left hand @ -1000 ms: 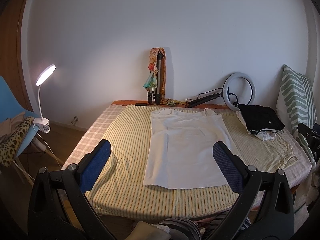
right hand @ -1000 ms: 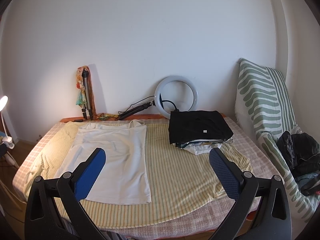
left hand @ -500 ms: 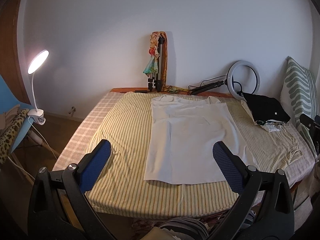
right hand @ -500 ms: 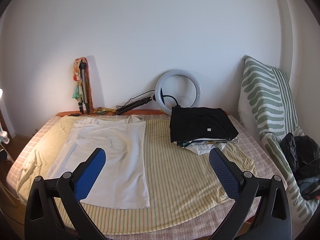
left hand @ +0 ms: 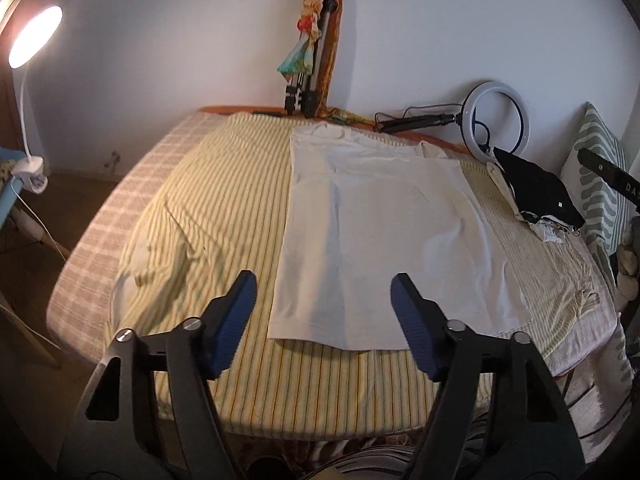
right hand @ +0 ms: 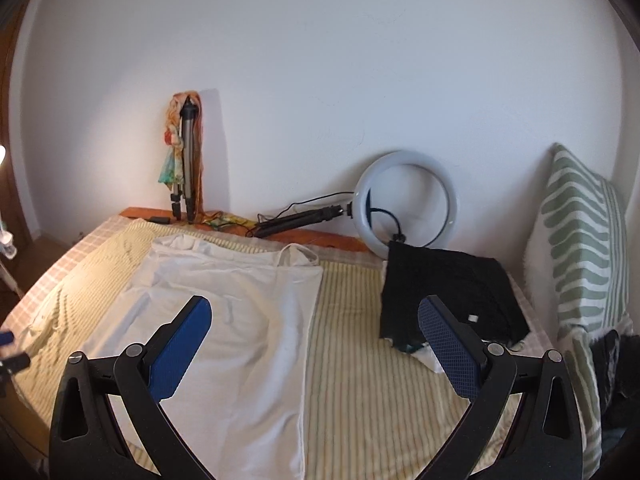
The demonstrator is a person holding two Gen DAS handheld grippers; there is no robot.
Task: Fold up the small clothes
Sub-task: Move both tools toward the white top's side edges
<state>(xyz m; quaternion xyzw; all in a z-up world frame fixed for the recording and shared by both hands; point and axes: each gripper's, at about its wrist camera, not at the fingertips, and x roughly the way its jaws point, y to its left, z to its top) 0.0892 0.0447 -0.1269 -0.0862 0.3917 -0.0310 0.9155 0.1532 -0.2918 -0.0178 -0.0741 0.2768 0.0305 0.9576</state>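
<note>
A white sleeveless top lies spread flat on the striped yellow bedsheet, straps toward the wall. It also shows in the right wrist view. My left gripper is open and empty, above the top's near hem. My right gripper is open and empty, above the top's right edge. A pile of folded clothes with a black garment on top sits at the right of the bed, seen also in the left wrist view.
A ring light and a folded tripod lean on the back wall. A green striped cushion stands at the right. A lit clip lamp stands left of the bed. The bed's near edge lies just below my left gripper.
Both grippers have moved forward over the bed and tilted down toward the white top. Both stay open and empty. The top has not moved.
</note>
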